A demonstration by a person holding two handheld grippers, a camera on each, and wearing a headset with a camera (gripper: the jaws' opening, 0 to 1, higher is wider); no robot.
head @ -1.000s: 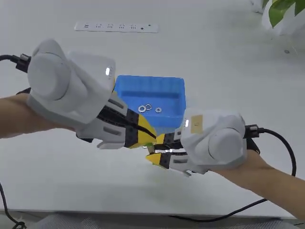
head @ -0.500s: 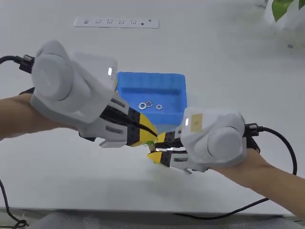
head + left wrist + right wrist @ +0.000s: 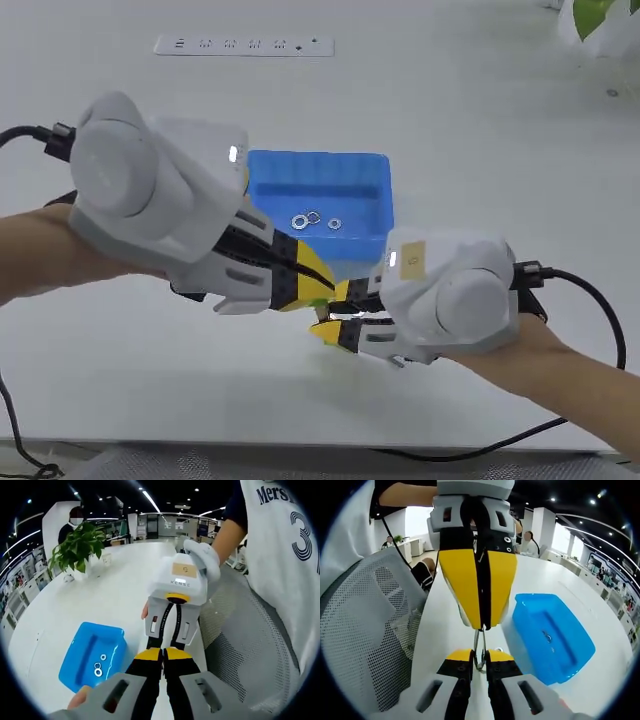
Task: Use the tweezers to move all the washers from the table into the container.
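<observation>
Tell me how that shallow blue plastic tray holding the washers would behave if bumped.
The shallow blue plastic tray looks wide and low, so it would probably slide on the smooth white table rather than tip. Holding just three small metal washers, it is likely light. They lie loose and would probably skitter.

Your white worktop (image 3: 480, 130) carries a blue container (image 3: 318, 158) near the middle, a white power strip (image 3: 243, 45) well beyond it, and a potted plant (image 3: 79, 547) far right.

Left tongs (image 3: 324, 286), right tongs (image 3: 322, 329): pale grey rounded bodies, yellow-black jaws, black cables (image 3: 565, 274); white numbered jersey (image 3: 280, 580).
</observation>
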